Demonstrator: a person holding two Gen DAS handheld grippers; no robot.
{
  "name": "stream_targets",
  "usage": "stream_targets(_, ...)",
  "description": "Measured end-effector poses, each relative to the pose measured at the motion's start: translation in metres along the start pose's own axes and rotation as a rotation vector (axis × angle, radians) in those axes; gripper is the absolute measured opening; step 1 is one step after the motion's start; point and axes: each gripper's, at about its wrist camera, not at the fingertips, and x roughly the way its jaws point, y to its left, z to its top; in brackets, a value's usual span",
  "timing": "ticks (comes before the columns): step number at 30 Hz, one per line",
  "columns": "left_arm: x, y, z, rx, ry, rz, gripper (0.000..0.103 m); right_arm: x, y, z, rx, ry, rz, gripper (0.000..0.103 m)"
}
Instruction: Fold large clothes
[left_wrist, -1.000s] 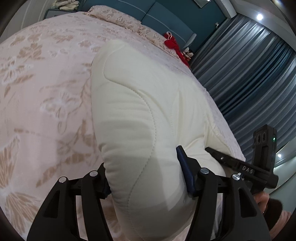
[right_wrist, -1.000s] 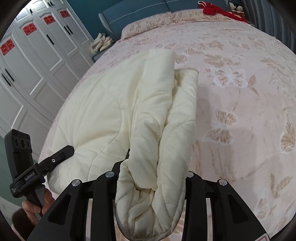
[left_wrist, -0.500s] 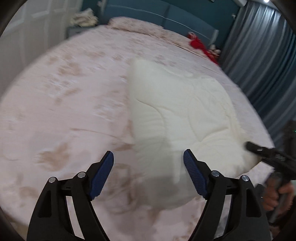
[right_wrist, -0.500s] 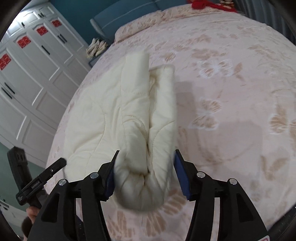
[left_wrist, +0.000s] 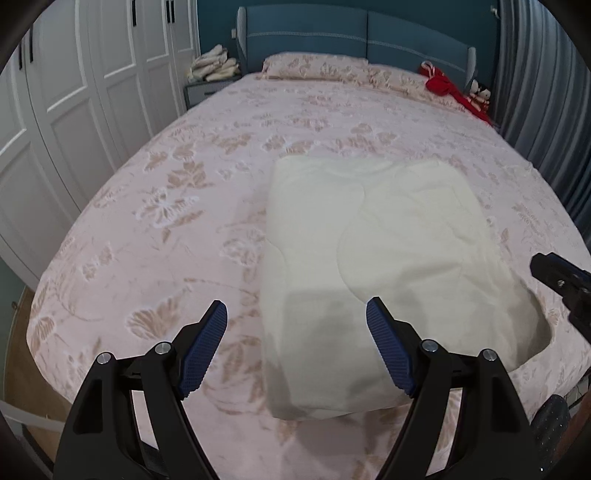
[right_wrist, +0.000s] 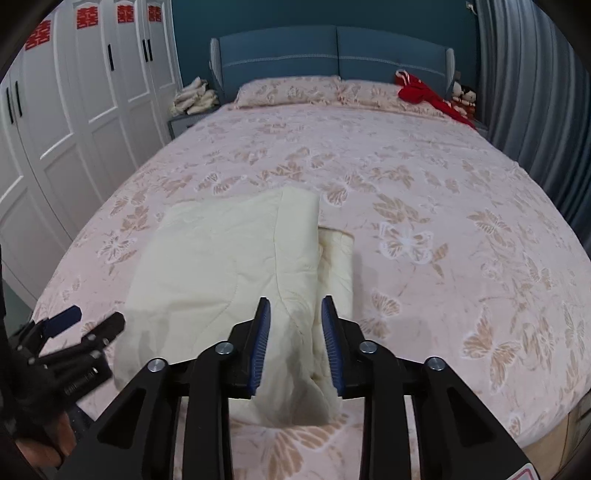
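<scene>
Folded quilted garment at foot of bed, both grippers free of it.

Left gripper (left_wrist: 295, 347) gapes wide, empty; right gripper (right_wrist: 295, 339) narrow, holding nothing, poised above the cream padded quilted garment (right_wrist: 229, 273) lying on the pink butterfly-patterned bedspread (right_wrist: 424, 192). Judged soft, bulky, light, springy: take the thick folded near edge.

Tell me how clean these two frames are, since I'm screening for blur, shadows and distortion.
Left wrist view: fairly sharp, a shadow across the near end of the cream quilt, fisheye bending the bed edges and wardrobe. Right wrist view: similar bending, and the left gripper at the left edge is motion-blurred.
</scene>
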Motion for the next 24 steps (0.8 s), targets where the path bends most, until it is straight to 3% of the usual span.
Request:
stream_targets(8,0.022,-0.011,-0.019,-0.02,0.068,-0.003,0.077,0.047,-0.004,-0.022,0.013,0.123,-0.004,0.022)
stream_targets(24,0.051,-0.017,-0.033,-0.011,0.111,-0.005,0.081,0.088,-0.001,-0.043,-0.001,0.196,-0.026,0.028)
